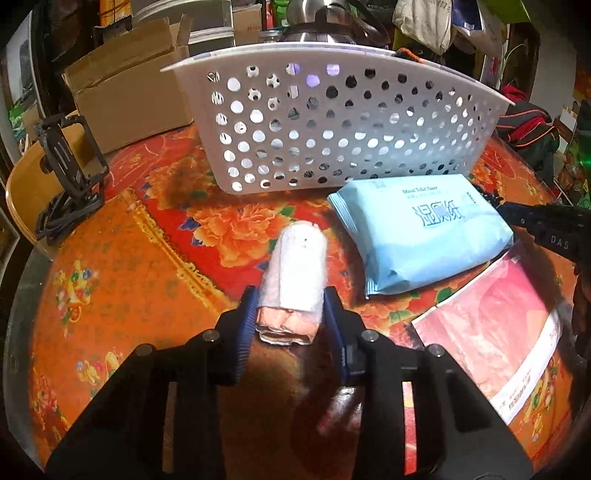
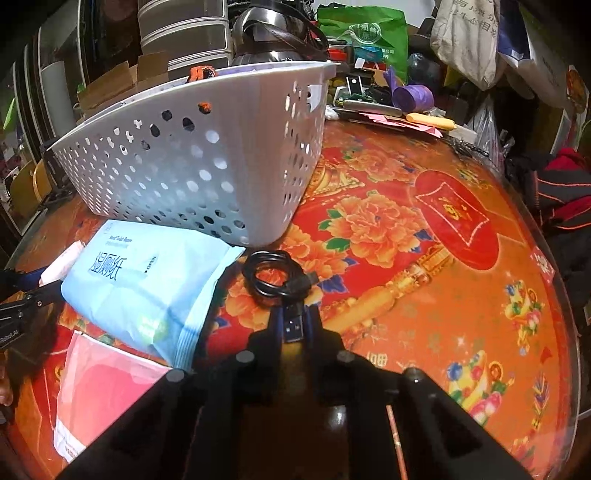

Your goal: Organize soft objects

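My left gripper (image 1: 290, 314) is shut on a rolled white towel in a clear wrapper (image 1: 297, 273), held above the table in front of the white perforated basket (image 1: 332, 122). A light blue wet-wipes pack (image 1: 421, 229) lies right of it, also in the right wrist view (image 2: 147, 280). A pink plastic pack (image 1: 495, 332) lies at the right, and shows in the right wrist view (image 2: 99, 391). My right gripper (image 2: 293, 317) is shut on the USB plug of a coiled black cable (image 2: 275, 277), right of the wipes and in front of the basket (image 2: 207, 155).
The table (image 2: 424, 295) has a red-orange floral cover. A cardboard box (image 1: 125, 85) and a black phone stand (image 1: 70, 170) sit at the left. A metal kettle (image 2: 273, 33) stands behind the basket. Clutter and bags (image 2: 406, 96) crowd the far right edge.
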Demonstrator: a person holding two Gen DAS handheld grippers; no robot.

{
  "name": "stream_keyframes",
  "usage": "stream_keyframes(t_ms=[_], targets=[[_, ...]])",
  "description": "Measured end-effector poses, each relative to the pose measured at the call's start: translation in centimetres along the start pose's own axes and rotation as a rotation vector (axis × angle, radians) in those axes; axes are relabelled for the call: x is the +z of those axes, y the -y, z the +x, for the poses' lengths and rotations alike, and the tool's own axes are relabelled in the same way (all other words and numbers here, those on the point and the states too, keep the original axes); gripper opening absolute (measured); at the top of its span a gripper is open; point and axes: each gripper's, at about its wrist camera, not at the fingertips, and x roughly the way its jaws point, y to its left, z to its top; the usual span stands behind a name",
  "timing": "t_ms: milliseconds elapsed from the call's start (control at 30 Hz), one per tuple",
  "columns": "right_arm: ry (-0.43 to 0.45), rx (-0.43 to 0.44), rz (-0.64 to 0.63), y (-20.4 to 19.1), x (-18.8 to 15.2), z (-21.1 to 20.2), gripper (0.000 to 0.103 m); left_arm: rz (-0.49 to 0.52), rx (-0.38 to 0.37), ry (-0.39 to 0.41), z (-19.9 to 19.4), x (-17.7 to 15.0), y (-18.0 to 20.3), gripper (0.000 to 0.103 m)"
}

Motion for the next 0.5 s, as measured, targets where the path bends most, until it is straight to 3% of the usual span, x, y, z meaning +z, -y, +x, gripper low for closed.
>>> stream_keyframes(t_ms=[500], targets=[[0.024, 0.033, 0.037, 0.5, -0.5, -0.9, 0.006, -0.028, 0.003, 0.044, -1.5, 0.0, -0.7, 0.032]])
